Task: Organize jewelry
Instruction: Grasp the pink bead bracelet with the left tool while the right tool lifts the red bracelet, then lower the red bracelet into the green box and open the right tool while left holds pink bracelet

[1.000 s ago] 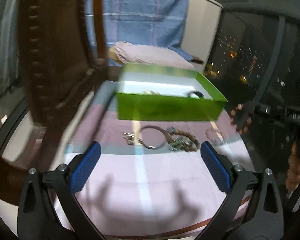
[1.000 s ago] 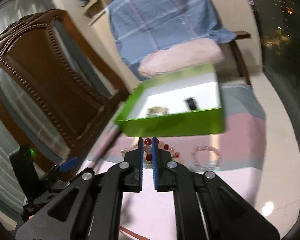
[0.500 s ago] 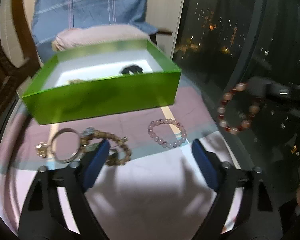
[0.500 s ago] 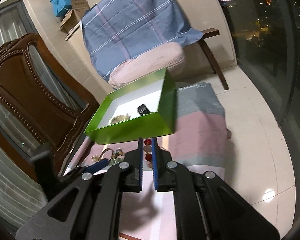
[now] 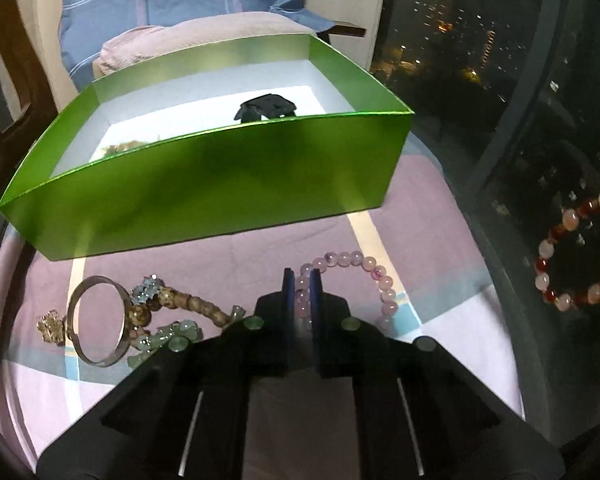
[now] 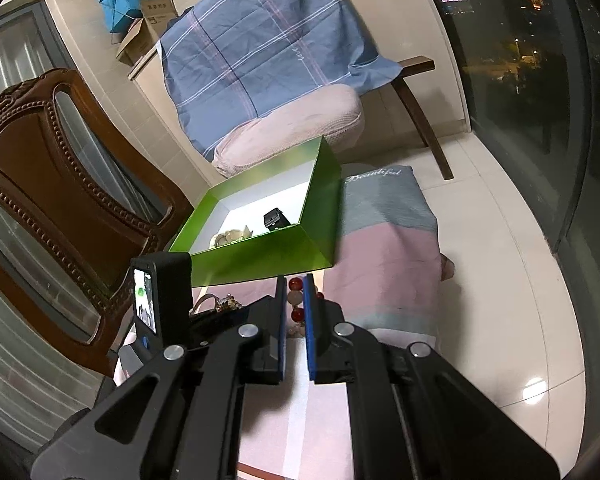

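Tilting steeply downward, the left gripper [image 5: 301,300] has its jaws clamped on the near side of the pale pink bead bracelet [image 5: 350,284], which lies on the bench just in front of the green box [image 5: 204,192]. The right gripper [image 6: 295,304] also points down toward the box, its jaws pressed on a red-and-white bead bracelet [image 6: 296,298] lifted clear of the cloth; from the left wrist view that bracelet hangs well to the right of the box. Left of the pink bracelet, before the box, lie a metal bangle [image 5: 96,320], a brown bead bracelet [image 5: 188,304], green beads and a small gold brooch [image 5: 52,326]. Inside the box sit a black item [image 5: 266,108] and some pale jewelry [image 6: 230,237]. A pink, grey and white striped cloth [image 5: 420,208] covers the bench. Behind the box stand a carved wooden chair [image 6: 56,184], a pink cushion, a blue plaid cloth and a dark night window.
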Available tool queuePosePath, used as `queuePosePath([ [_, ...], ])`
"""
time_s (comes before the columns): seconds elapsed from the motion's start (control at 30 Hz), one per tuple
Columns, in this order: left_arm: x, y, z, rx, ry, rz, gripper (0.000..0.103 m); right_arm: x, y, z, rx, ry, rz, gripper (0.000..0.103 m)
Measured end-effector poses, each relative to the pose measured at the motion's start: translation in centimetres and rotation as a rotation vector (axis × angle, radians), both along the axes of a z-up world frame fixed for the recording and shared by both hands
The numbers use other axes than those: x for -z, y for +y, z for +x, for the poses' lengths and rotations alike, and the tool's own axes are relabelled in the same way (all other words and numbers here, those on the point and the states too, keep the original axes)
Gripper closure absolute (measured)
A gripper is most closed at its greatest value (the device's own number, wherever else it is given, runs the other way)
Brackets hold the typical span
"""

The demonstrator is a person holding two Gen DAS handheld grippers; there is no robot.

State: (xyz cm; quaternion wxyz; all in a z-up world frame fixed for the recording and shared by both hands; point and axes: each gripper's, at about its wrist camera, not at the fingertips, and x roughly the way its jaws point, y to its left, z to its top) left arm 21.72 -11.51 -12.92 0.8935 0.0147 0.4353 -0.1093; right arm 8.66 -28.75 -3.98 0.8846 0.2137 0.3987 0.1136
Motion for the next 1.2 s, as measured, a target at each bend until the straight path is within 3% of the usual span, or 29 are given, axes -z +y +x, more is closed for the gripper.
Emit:
queuePosePath([
  [0.17,-1.6,1.7,-0.3,-0.016,-0.053,-0.038,0.096,-0.3,0.5,0.1,-0.006,-0.007,-0.011,0.095],
  [0.3,-6.3,4.6,-3.5,0.003,-0.156,-0.118,0.096,-0.7,0.9,-0.1,-0.012,-0.020,-0.015,0.095],
  [0.43,-9.9,8.0,-7.3,0.004,-0.209,-0.162,0.096,-1.7,2.2,-0.6,-0.038,-0.043,-0.029,0.095],
  [0.6,-12.5,11.4,-10.6,-0.035,-0.247,-0.163,0.096,-3.0,5.3,-1.7,-0.071,-0.075,-0.125,0.095],
  [0.87,-11.9,14.7,-13.9,-0.121,-0.225,-0.106,0.096,-3.9,10.0,-2.8,-0.074,-0.118,-0.289,0.095],
  [1.2,-11.5,15.1,-14.0,-0.129,-0.231,-0.091,0.095,-3.0,11.5,-2.5,-0.059,-0.109,-0.330,0.095],
])
